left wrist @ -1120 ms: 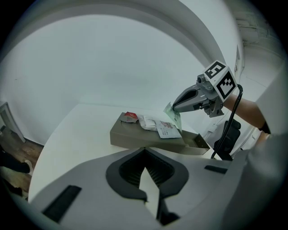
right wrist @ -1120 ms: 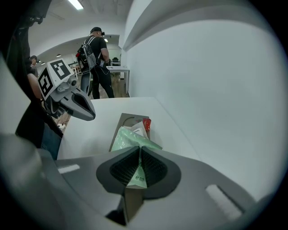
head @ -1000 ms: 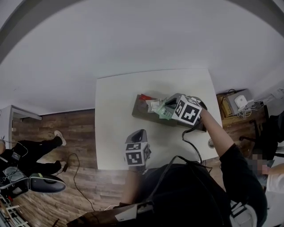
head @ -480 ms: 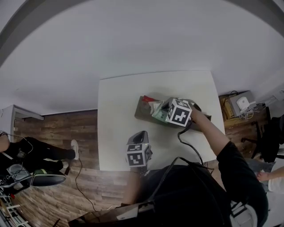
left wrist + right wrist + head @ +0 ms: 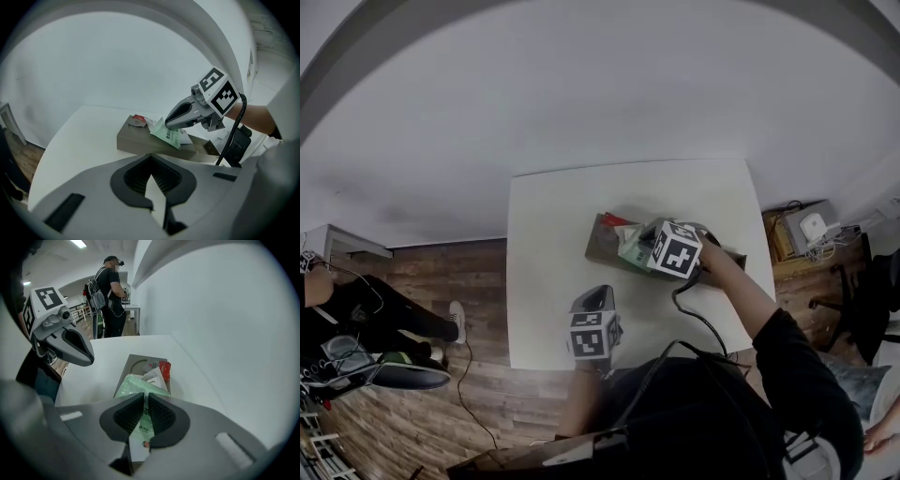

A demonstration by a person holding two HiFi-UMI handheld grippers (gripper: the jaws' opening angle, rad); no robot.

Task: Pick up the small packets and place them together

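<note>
Right hand-held gripper (image 5: 145,397): jaws nearly together, only a thin slit between the pads. Green packet (image 5: 137,384) stands in that slit, grasped by one end. The jaws have just been opening a little, with the packet between them. From the left gripper view the packet (image 5: 166,136) hangs tilted from the gripper's tip (image 5: 168,125), its lower end over the box's near wall.

Left hand-held gripper (image 5: 150,157): clenched, pads meeting at the tips, nothing in them. It hovers by the surface's near edge (image 5: 595,295), apart from the box.

Box (image 5: 602,246): shallow, grey-brown, lying from the surface's middle out toward its right edge. In its left end: red packet (image 5: 163,370) against the end wall, white packets (image 5: 152,378) beside it, and the green one partly over them.

Surface (image 5: 544,281): white, square, its far edge against a white wall (image 5: 581,84). A black cable (image 5: 694,314) runs from the right gripper back toward the near edge.

Room: wood floor (image 5: 469,281) left of the surface and beyond its right edge. A seated person's legs (image 5: 384,314) at the left. A standing person with a backpack (image 5: 111,291) in the right gripper view, further back.
</note>
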